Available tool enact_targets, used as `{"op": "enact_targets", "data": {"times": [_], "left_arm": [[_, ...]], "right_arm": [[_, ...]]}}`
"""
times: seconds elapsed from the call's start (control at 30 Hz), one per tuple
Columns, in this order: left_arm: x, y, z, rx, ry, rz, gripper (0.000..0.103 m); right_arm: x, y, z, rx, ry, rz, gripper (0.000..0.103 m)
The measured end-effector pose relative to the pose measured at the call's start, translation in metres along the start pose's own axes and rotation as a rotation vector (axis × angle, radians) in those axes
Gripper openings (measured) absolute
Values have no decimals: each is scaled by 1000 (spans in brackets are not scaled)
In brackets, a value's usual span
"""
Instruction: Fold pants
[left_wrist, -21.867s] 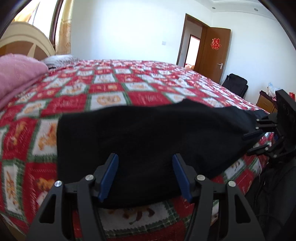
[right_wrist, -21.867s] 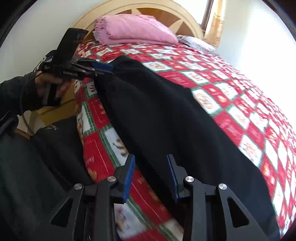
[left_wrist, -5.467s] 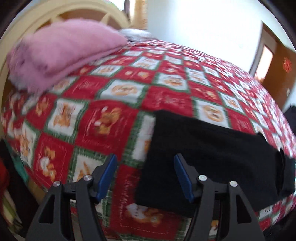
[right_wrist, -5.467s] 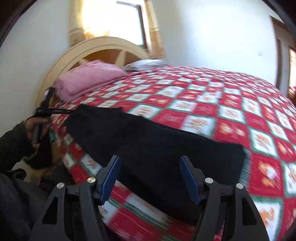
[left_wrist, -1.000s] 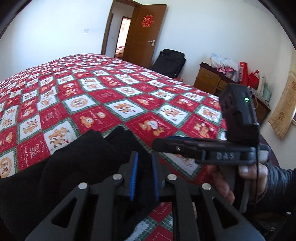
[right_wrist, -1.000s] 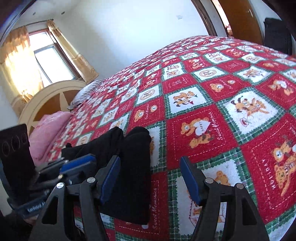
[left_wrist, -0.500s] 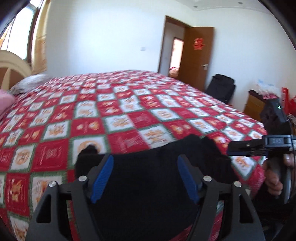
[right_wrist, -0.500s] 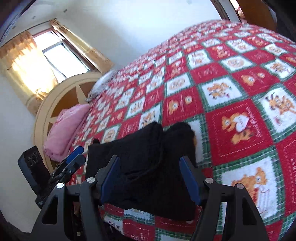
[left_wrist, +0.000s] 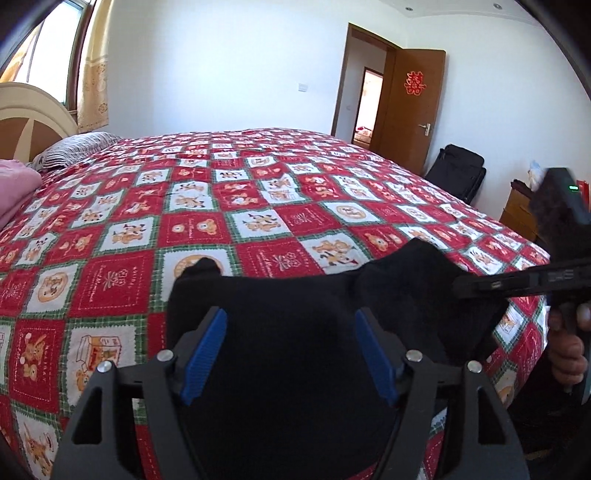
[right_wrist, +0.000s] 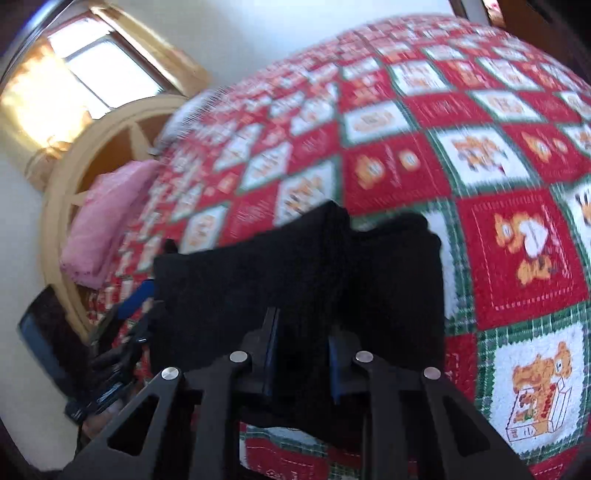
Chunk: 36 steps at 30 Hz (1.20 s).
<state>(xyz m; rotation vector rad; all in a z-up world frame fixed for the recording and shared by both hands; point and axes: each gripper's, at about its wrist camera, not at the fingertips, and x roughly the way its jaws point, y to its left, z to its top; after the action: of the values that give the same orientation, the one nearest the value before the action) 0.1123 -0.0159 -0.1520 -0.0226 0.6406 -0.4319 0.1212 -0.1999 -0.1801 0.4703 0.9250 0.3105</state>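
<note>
The black pants (left_wrist: 295, 332) lie folded into a short bundle at the near edge of the bed, also seen in the right wrist view (right_wrist: 295, 273). My left gripper (left_wrist: 291, 354) is open, its blue pads wide apart over the bundle's near edge. My right gripper (right_wrist: 303, 354) has its jaws drawn close over the black fabric of the bundle's right part; whether the pads pinch the cloth is not clear. The right gripper also shows in the left wrist view (left_wrist: 517, 284) at the bundle's right end. The left gripper shows in the right wrist view (right_wrist: 136, 299) at the bundle's left edge.
The bed carries a red, white and green checked quilt (left_wrist: 258, 206). A pink folded blanket (right_wrist: 107, 214) lies by the arched headboard (right_wrist: 59, 177). A striped pillow (left_wrist: 74, 144), an open wooden door (left_wrist: 406, 107), a black bag (left_wrist: 458, 173) and a wooden cabinet (left_wrist: 521, 214) are beyond.
My right gripper's jaws have narrowed from wide open to nearly closed and moved down onto the bundle. My left gripper, shut on the pants a second ago, stays open over the bundle.
</note>
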Motion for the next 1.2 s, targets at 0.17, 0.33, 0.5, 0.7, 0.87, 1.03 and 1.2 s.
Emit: {"op": "enact_targets", "data": {"times": [0.17,0.33,0.5,0.7,0.87,1.03,1.2], "left_arm": [[7,5,-5,-21,16,-6,77],[23,1,-17,20,92,-1,77],[18,3,-15,1,75,-2,77],[14,0,-13,8,59,-3,86],[16,-1,-14,16,69,11,95],[23,6,-17,1,95,53,101],[24,10,-20,-25,109,56,101]], "right_arm": [[-46,6,-14,-106,-151,78,20],[-27,-46,-32,-51,-69,-6,28],[-35,-72,-41,-13,-140,-139,61],[-73,-12,-41,-201,-288,-91,61],[-38,37,-60,-403,-156,-37,61],[-8,0,-64,-317,-7,-186,32],[-14,-6,-55,-301,11,-200,28]]}}
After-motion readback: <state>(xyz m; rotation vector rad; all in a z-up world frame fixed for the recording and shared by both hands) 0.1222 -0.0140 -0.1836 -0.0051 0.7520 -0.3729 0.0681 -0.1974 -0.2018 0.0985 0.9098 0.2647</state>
